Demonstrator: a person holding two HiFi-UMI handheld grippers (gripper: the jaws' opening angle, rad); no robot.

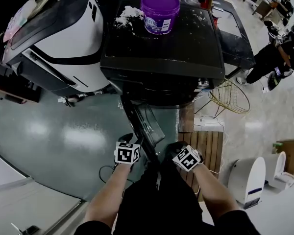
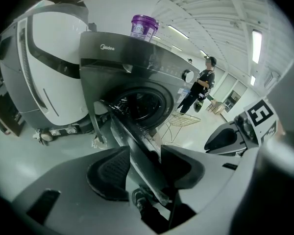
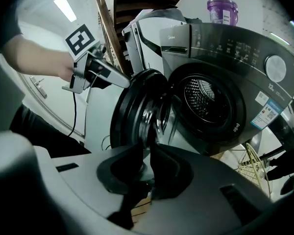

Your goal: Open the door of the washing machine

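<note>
Door (image 1: pixel 146 124) of the dark grey washing machine (image 1: pixel 161 58): one, round, with a black rim and bulged clear glass. It stands wide open, edge-on between the two grippers.

Left gripper (image 2: pixel 144 168): two smooth grey jaws with black ribbed pads (image 2: pixel 108 173), pinching the door's thin outer rim. The rim fills the gap between the pads and runs from the gripper toward the machine.

Right gripper (image 3: pixel 148 155): jaws drawn almost together, leaving a narrow slit with nothing in it. The glass side of the door lies just ahead of its tips, slightly to the left. The round port lies further ahead to the right, showing one drum (image 3: pixel 203 97) of perforated bright metal. Above the port is a glossy panel with one round dial (image 3: pixel 275 67).

Each gripper carries one marker cube (image 1: pixel 127 153) printed in black-and-white squares, two cubes in all.

Far ahead of both grippers, on the machine's flat top, stands one purple plastic tub (image 1: pixel 159 12), cylindrical and lidded. Beside it is a white crumpled patch (image 1: pixel 127 14) whose material cannot be told.

Ahead and left of the left gripper stands one white rounded appliance (image 1: pixel 63 38) with black trim. Ahead and right of the right gripper is one yellow wire basket (image 1: pixel 230 97). Wooden slats (image 1: pixel 206 146) lie just to that gripper's right, on the glossy grey-green floor (image 1: pixel 63 136).
</note>
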